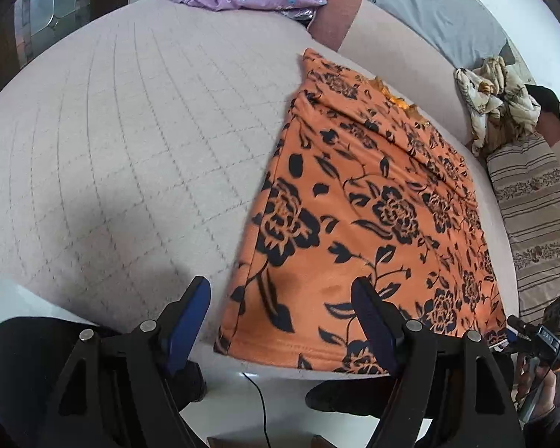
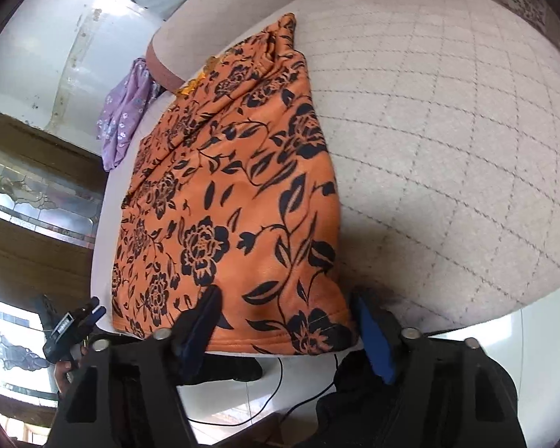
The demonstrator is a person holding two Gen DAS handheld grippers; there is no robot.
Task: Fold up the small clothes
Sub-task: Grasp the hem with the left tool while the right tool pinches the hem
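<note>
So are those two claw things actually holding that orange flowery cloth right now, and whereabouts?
No. Both the left gripper and right gripper are open near the orange cloth's near hem, gripping nothing.

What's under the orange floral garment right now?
The orange floral garment lies flat on the quilted beige mattress, which shows all around it. Anything beneath the cloth is covered.

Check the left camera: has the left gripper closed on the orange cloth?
No. The left gripper is open, its fingers spread wide over the near left corner of the orange cloth, which lies flat on the bed.
</note>
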